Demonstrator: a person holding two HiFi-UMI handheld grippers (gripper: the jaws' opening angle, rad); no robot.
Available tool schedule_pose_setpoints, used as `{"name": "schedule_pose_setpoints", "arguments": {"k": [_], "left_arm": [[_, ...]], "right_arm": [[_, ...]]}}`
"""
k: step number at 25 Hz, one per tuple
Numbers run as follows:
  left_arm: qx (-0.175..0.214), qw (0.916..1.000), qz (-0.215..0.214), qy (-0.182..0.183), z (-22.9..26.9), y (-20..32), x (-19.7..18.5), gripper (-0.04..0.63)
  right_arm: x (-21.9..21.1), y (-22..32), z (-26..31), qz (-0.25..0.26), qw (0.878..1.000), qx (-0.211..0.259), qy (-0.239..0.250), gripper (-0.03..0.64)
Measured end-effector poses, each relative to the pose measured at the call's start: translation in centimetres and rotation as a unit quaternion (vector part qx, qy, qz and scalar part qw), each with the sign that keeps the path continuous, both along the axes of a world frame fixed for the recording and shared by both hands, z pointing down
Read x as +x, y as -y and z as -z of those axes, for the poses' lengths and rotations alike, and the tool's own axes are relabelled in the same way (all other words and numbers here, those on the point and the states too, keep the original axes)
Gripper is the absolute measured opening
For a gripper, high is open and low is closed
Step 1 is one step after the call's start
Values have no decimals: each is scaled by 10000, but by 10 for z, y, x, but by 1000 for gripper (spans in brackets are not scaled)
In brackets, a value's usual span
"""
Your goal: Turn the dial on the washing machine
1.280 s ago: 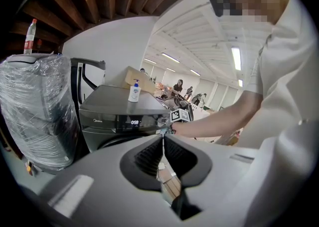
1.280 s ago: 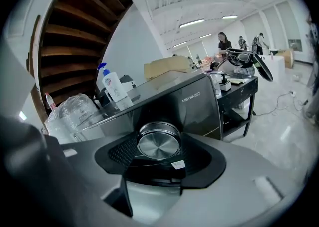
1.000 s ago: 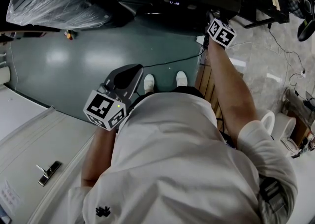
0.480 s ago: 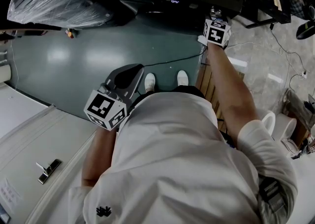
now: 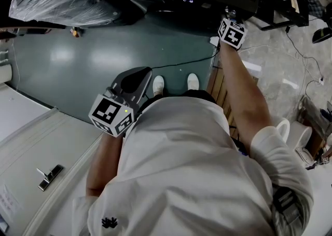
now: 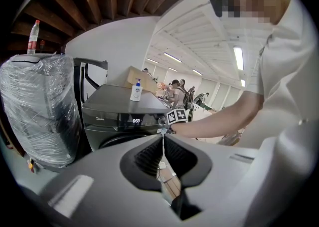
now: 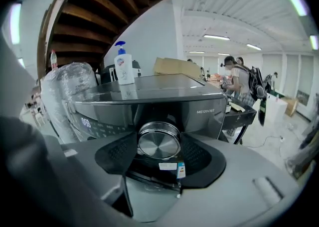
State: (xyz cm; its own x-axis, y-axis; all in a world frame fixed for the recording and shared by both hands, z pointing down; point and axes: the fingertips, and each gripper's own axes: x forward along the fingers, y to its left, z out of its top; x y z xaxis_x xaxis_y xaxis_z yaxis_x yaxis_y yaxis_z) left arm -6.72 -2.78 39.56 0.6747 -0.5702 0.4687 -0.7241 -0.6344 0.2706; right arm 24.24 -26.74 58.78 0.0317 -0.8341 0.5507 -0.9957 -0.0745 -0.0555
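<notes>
1. Your right gripper (image 7: 159, 147) grips the dial (image 7: 159, 140), its two dark pads pressed to the left and right of the brushed-metal knob at the right end of the washing machine (image 7: 149, 89) front panel.
2. Your left gripper (image 6: 163, 157) hangs back at your waist, its jaws closed to a thin slit with nothing between them.
3. The reach and the grasp look done, and the twist itself is what remains. How far the knob has already turned cannot be judged here.
4. The panel display (image 6: 135, 120) glows to the left of the dial, its digits too small to read with confidence.
5. A pump bottle (image 7: 123, 69) stands on the machine's flat grey top, with a cardboard box (image 7: 174, 66) behind it.
6. A plastic-wrapped bulk (image 6: 37, 106) sits just beside the machine on the green floor (image 5: 78, 64). Wooden beams (image 7: 99, 1) run overhead, and people (image 7: 239, 79) stand well off in the bright hall.
</notes>
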Motion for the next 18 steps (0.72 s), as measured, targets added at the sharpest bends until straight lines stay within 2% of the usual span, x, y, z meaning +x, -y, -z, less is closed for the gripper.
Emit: {"name": "schedule_pose_setpoints", "arguments": {"k": [5,8,12,18], "left_arm": [[-3,10000,-11,-19,0,0,1,60],[-27,10000,-30,-29,-1,1,2,60],[-36,10000,-72,-35,-2,3,4,60],[-11,9999,-103,-29,-2,5,5,60]], "right_arm": [[4,-1,-2,-486,9925,178,1105,273],[6,-1,-2,-601,9875,257,1435,273],[5,0,-2,-467,9896,246,1340,275],[-4,-2,4,9,9985,116,535,276]]}}
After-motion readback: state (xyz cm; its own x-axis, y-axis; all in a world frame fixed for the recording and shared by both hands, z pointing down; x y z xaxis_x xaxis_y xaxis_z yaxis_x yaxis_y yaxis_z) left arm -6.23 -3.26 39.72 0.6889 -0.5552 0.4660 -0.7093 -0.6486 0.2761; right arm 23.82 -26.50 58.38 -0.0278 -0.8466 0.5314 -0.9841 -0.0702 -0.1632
